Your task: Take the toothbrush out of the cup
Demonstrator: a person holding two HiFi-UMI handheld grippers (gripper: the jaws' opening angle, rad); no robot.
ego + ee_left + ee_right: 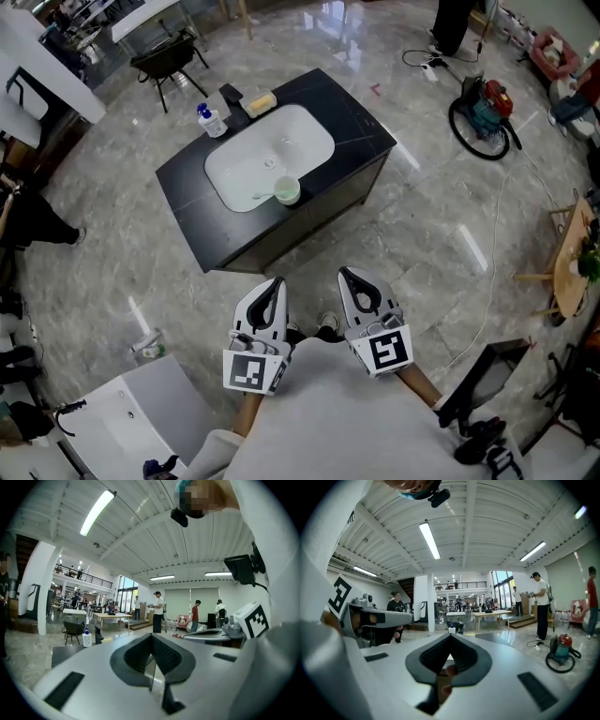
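A small green cup (288, 191) stands at the front rim of the white sink basin (246, 159), which is set in a black counter (352, 131). A pale green streak lies in the basin beside the cup; I cannot tell if it is the toothbrush. Both grippers are held close to the person's body, well short of the counter and pointing toward it. The left gripper (276, 281) (151, 637) has its jaws together with nothing between them. The right gripper (345, 273) (450, 637) is shut and empty too.
A soap bottle (212, 120) (87, 638), a black faucet (232, 98) and a yellow sponge (260, 103) sit behind the basin. A red vacuum (486, 108) with its cable lies on the floor at right. A black chair (167, 58) stands beyond the counter. People stand farther off.
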